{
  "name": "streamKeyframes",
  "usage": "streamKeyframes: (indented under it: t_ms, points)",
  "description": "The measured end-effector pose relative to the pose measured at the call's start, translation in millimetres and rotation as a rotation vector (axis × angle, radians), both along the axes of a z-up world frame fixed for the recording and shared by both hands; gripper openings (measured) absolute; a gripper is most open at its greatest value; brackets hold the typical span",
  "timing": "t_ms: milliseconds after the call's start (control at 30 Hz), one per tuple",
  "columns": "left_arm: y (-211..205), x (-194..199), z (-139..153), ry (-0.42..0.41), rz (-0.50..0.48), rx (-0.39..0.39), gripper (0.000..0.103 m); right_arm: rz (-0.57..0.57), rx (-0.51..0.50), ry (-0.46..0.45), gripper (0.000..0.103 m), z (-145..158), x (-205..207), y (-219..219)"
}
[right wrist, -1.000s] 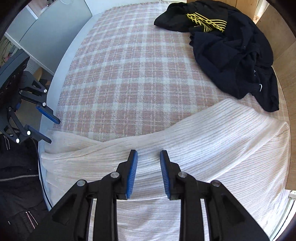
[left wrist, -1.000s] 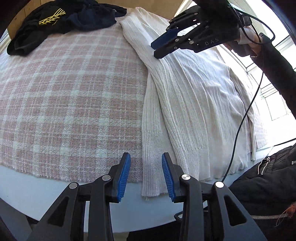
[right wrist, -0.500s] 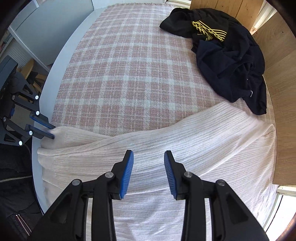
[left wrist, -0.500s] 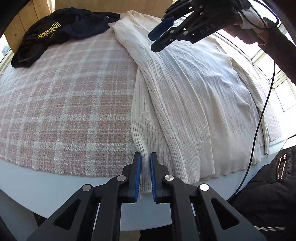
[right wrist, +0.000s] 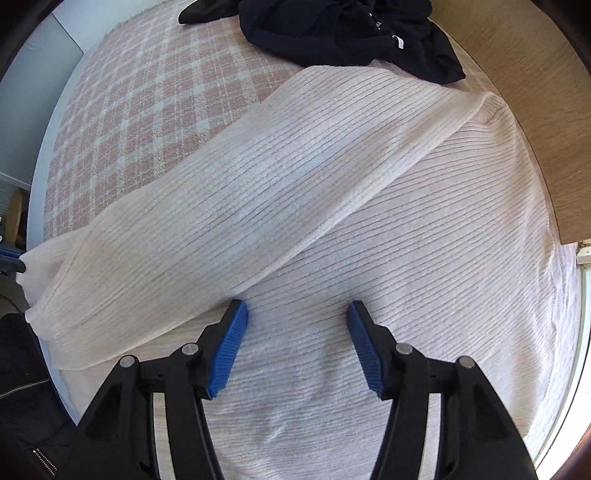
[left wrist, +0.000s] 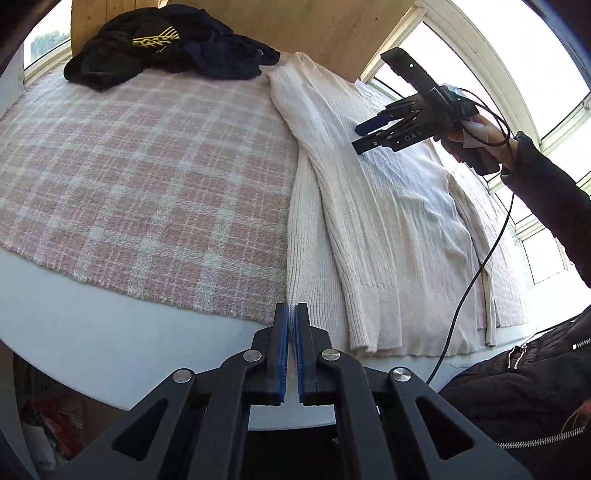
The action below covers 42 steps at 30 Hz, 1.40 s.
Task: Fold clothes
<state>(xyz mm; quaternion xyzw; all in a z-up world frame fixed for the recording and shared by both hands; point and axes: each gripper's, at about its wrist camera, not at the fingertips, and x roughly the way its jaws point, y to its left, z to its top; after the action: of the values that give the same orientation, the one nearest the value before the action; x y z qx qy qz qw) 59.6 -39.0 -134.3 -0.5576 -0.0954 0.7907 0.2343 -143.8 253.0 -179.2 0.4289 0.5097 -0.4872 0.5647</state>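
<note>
A cream ribbed sweater (left wrist: 369, 192) lies spread along the right side of a table covered by a pink plaid cloth (left wrist: 147, 177). My left gripper (left wrist: 291, 314) is shut on the cuff end of the sweater's sleeve (left wrist: 299, 266) at the table's near edge. My right gripper (left wrist: 364, 136) hovers over the sweater's body farther back. In the right wrist view that gripper (right wrist: 297, 314) points down at the sweater (right wrist: 406, 229), its jaws opening, nothing between them. The sleeve (right wrist: 229, 192) runs diagonally across, just left of the left pad.
A heap of dark clothes (left wrist: 166, 40) with a yellow print lies at the far end, also seen as dark clothes (right wrist: 351, 33) in the right wrist view. A wooden panel (right wrist: 535, 92) stands behind. A person's dark-sleeved arm (left wrist: 546, 192) and trailing cable (left wrist: 476, 266) are on the right.
My left gripper closed on the sleeve cuff at the table edge. My right gripper moved lower and closer over the sweater's body, and its jaws spread wider.
</note>
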Motion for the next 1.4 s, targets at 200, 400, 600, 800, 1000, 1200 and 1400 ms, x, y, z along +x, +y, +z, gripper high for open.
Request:
streamKeyframes:
  t_ms: [200, 400, 600, 800, 1000, 1200, 1400]
  points:
    - [-7.5, 0.2, -4.5, -0.02, 0.023, 0.007, 0.0, 0.038, 0.035, 0.049, 0.058, 5.6, 7.0, -4.5]
    - [12.8, -26.8, 13.3, 0.026, -0.051, 0.015, 0.0, 0.104, -0.035, 0.057, 0.058, 47.1, 24.7, -44.4]
    - [47.3, -42.5, 0.2, 0.016, -0.177, -0.003, 0.006, 0.058, -0.047, 0.036, 0.058, 57.3, 34.6, -111.0]
    - [47.5, -42.9, -12.0, -0.01, -0.218, 0.041, 0.01, 0.113, 0.108, -0.056, 0.058, 32.0, 83.2, -107.3]
    - [43.4, -51.4, -7.0, 0.006, -0.228, 0.112, 0.016, 0.013, 0.174, -0.039, 0.058, 18.6, 104.9, -74.7]
    - [51.4, -58.0, -16.5, -0.013, -0.308, 0.125, 0.018, -0.028, 0.169, 0.026, 0.058, 16.7, 135.4, -53.4]
    - [48.5, -61.5, -19.6, -0.016, -0.372, 0.155, 0.019, -0.099, 0.19, 0.031, 0.046, 8.6, 139.2, -46.8]
